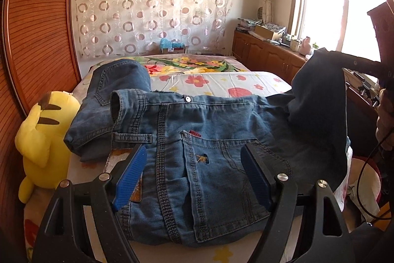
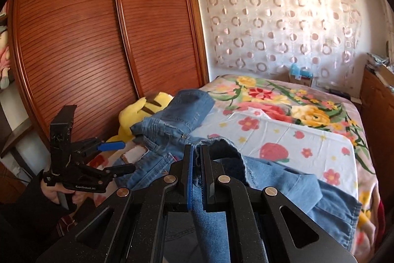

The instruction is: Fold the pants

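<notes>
**denimfan:** jeans (image 1: 197,139) are lying across the near end of the bed (image 1: 221,83), seat side up with the back pocket (image 1: 221,176) facing the left camera. One leg is bunched off toward the yellow plush toy (image 1: 41,139), the other is lifted in the air on the right

**foldguy:** yeah, the right gripper (image 2: 196,179) is clamped shut on that raised leg end, you can see denim pinched between its blue pads (image 2: 189,176). The left gripper (image 1: 194,174) is wide apart and holding nothing, just hovering over the seat area

**denimfan:** so the step looks like carrying that leg across to lay it on the other one?

**foldguy:** that's my read. To do it well, the person should bring the hem over low and level so the fabric doesn't twist, and aim it at the other leg's hem by the plush. The free left gripper could press down on the waistband (image 1: 197,102) so the whole thing doesn't drag along

**denimfan:** the far leg looks crumpled though

**foldguy:** right, probably needs flattening first or the fold ends up lumpy
</notes>
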The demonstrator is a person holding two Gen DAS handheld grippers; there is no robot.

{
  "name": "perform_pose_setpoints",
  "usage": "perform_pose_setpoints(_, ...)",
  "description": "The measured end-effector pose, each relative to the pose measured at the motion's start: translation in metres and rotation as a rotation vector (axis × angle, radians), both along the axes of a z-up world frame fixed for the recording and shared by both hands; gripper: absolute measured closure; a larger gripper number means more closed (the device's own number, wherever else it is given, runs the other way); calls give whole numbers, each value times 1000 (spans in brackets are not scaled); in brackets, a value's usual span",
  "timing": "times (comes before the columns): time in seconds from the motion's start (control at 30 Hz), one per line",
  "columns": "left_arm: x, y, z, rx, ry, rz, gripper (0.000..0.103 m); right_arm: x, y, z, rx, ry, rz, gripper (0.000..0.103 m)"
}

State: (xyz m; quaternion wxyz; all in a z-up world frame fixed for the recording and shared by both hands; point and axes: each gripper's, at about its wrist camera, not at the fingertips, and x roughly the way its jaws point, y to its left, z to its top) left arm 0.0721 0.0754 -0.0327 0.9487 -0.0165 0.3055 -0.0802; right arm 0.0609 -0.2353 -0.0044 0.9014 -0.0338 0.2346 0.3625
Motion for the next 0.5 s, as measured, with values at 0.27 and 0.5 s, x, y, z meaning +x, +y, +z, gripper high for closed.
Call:
perform_pose_setpoints(0.27,4,-8,-7,-14,19,-22,24,14,-10,13,-27,9,-45,70)
perform_pose_setpoints(0.5,16,-34,-18,-13,49,-80,24,11,-21,-9,-74,31,-139,68)
